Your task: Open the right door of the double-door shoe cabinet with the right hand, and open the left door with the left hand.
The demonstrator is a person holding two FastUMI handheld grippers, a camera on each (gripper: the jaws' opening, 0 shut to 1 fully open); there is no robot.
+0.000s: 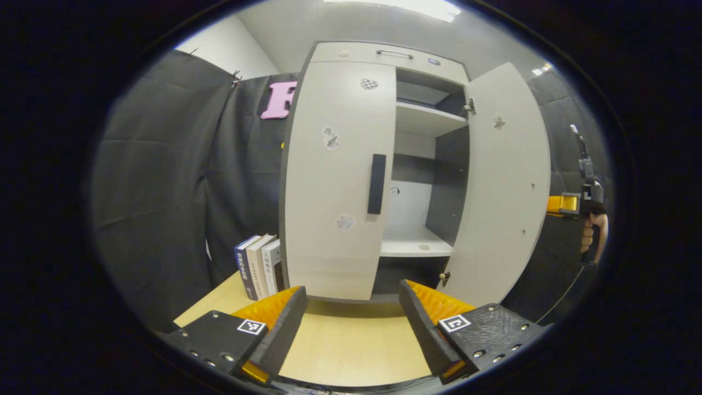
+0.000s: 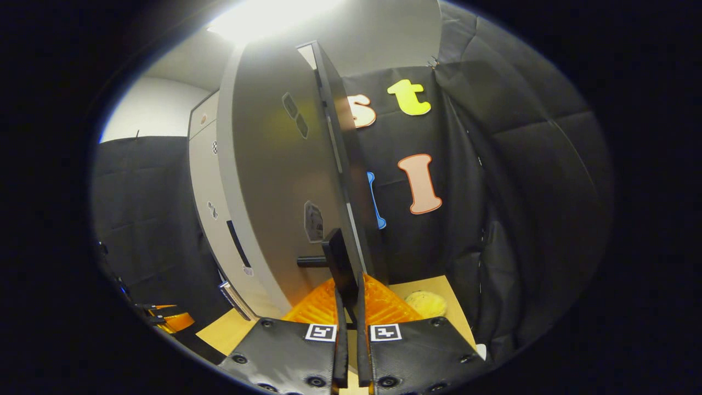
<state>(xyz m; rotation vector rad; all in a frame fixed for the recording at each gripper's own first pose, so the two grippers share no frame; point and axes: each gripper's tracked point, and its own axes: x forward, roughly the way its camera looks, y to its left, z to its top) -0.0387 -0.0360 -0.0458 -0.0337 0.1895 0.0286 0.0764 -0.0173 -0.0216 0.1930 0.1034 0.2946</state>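
Right gripper (image 2: 349,307) clenched on the handle (image 2: 341,263) of the right door (image 1: 502,186), swung wide open. Left gripper (image 1: 351,323) released, fingers spread, held back from the shut left door (image 1: 334,181), its handle (image 1: 376,184) straight ahead above the fingertips.

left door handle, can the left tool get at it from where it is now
Probably yes. The left tool is open and faces the closed left door, with the left door handle ahead and above it. Only bare tabletop lies between; the books stand off to the side.
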